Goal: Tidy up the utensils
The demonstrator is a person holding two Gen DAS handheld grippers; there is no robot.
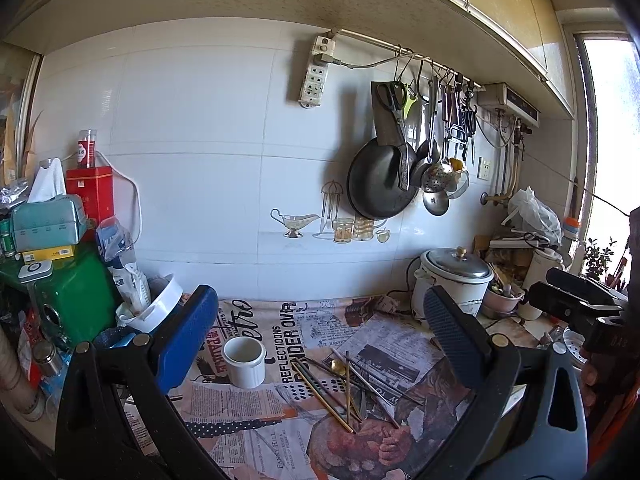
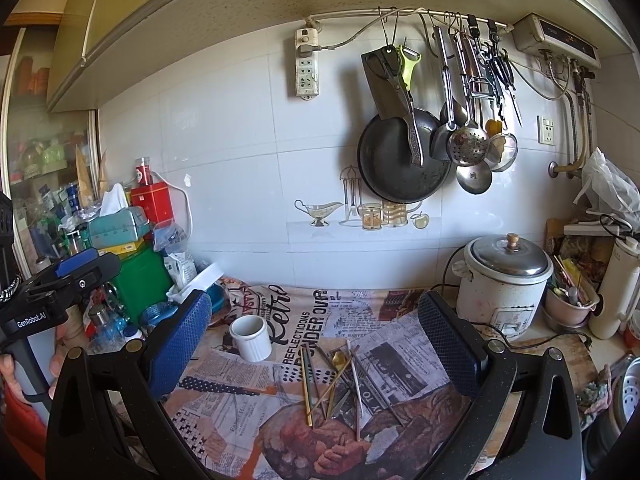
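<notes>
A loose pile of thin metal utensils (image 1: 352,388), gold and silver chopsticks with a small gold spoon, lies on the newspaper-print cloth (image 1: 256,436). A white ribbed cup (image 1: 244,362) stands empty just left of the pile. My left gripper (image 1: 320,332) hovers open above them, nothing between its fingers. In the right wrist view the same utensils (image 2: 340,384) and cup (image 2: 251,337) sit ahead of my right gripper (image 2: 316,336), which is also open and empty. Each gripper shows at the edge of the other's view, held by a hand.
A white rice cooker (image 2: 502,284) and a pink bowl of utensils (image 2: 568,304) stand at the right. Boxes, a green tin (image 1: 76,292) and a tissue box crowd the left. A black pan (image 2: 402,160), ladles and scissors hang on the tiled wall.
</notes>
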